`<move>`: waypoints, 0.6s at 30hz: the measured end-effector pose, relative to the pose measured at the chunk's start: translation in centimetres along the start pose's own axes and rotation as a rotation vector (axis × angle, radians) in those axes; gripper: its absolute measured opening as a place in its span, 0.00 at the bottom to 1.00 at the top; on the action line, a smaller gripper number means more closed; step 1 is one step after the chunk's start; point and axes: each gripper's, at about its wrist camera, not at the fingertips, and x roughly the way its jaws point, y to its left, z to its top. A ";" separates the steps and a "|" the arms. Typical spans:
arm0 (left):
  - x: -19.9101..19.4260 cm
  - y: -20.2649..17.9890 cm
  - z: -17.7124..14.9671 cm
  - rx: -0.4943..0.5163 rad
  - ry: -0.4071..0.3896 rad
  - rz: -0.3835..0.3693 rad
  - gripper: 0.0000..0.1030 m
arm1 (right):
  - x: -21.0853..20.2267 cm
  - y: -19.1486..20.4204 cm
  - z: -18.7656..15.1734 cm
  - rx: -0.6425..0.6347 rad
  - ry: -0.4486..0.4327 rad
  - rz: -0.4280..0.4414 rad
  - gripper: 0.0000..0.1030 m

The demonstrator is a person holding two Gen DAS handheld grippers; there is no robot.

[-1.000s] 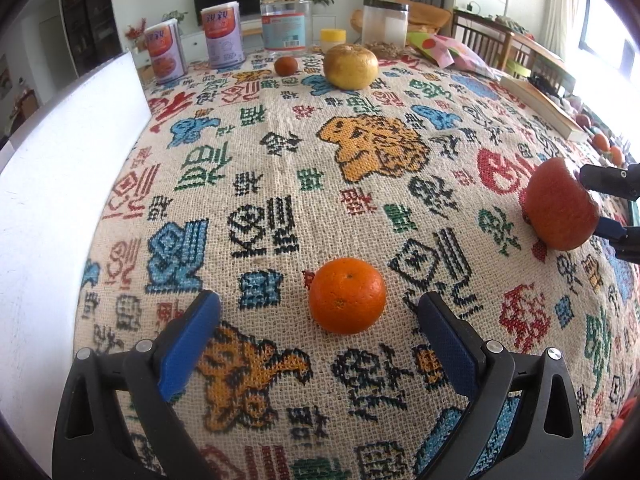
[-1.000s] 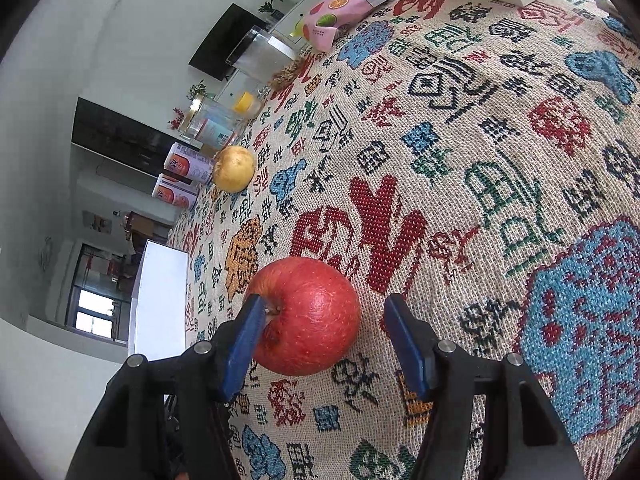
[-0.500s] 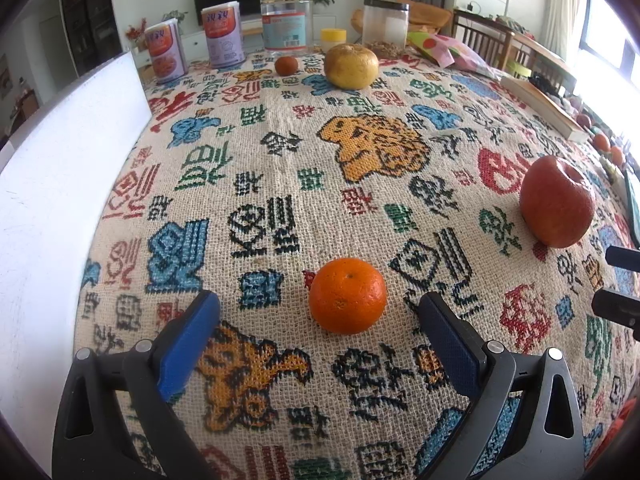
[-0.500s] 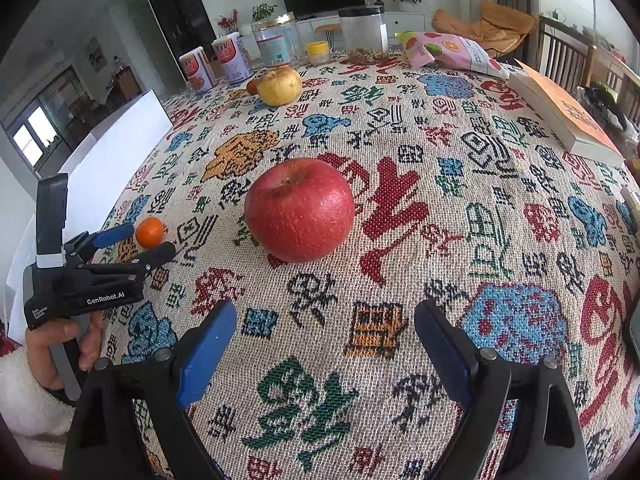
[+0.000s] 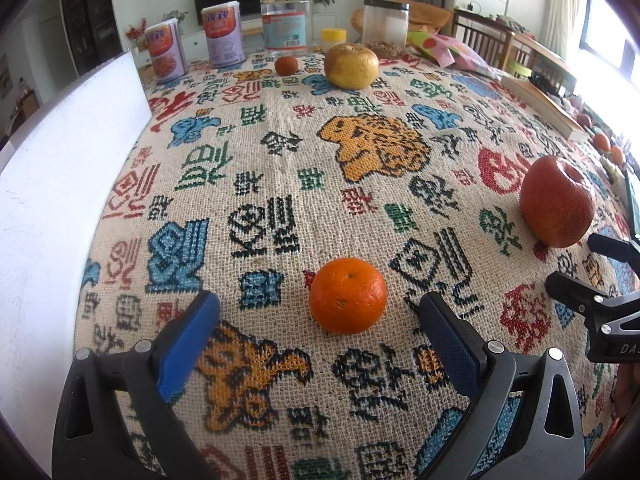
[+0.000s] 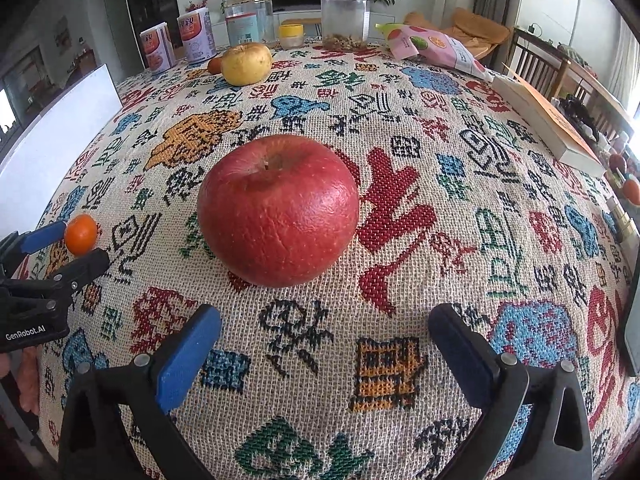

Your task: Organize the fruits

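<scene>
On the patterned table (image 5: 280,168), the orange (image 5: 347,295) sits just ahead of my left gripper (image 5: 318,334), whose fingers are spread wide and hold nothing. My right gripper (image 6: 324,342) also has its fingers wide apart and empty, with the red apple (image 6: 278,210) standing upright just beyond them. A yellow apple (image 6: 246,63) and 1 small brownish fruit (image 5: 286,65) lie near the far edge.

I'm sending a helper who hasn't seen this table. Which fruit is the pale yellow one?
On the patterned tablecloth, look to the far end by the two cans. The yellow fruit sits there, much bigger than the small orange-brown fruit beside it.
</scene>
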 end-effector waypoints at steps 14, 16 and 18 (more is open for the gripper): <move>0.0 0.0 0.0 0.000 0.000 0.000 0.98 | 0.0 0.1 0.0 0.009 -0.010 0.003 1.00; 0.0 0.0 0.0 0.000 0.000 0.000 0.98 | 0.0 0.1 0.0 0.009 -0.010 0.003 1.00; 0.0 0.0 0.0 0.000 0.000 0.000 0.98 | 0.0 0.1 0.0 0.009 -0.010 0.003 1.00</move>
